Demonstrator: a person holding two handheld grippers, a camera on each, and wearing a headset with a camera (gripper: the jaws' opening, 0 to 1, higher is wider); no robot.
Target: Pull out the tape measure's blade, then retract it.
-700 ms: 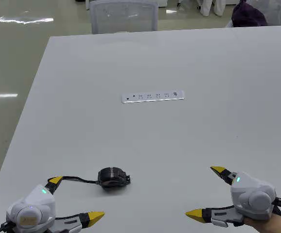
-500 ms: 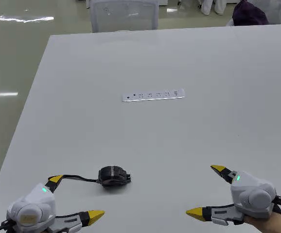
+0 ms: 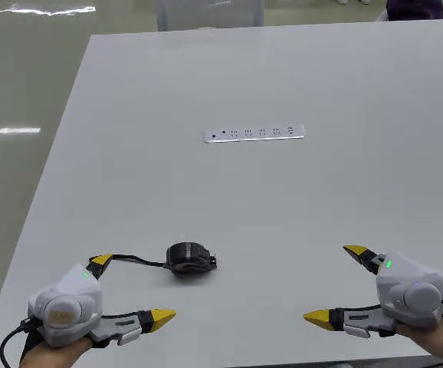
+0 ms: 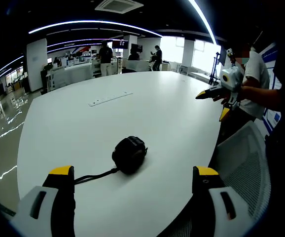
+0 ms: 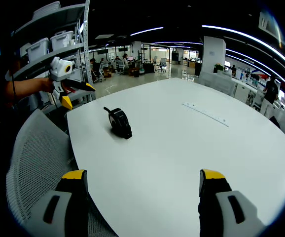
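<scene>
Nearest the person, both claws are hovering low over the near edge of the table (image 3: 283, 199), each held in a hand. The left claw (image 3: 132, 287) is gaping wide and gripping nothing. The right claw (image 3: 336, 284), well apart from it, is spreading just as wide and is likewise carrying nothing.

Just beyond the left claw, the tape measure (image 3: 191, 258) is lying on the table, a dark round case with its blade apparently all wound in. Its thin black strap (image 3: 137, 261) is trailing toward one yellow tip of the left claw; whether it is touching that tip I cannot tell.

Judging by this, the task is only beginning: nobody is holding the case, the pulling out is waiting to be done, and the retracting after it.

Farther on, a white power strip (image 3: 254, 133) is sitting flat mid-table, well clear of the work. Nothing is blocking the way to the case. At the far edge a chair (image 3: 210, 11) is standing.
</scene>
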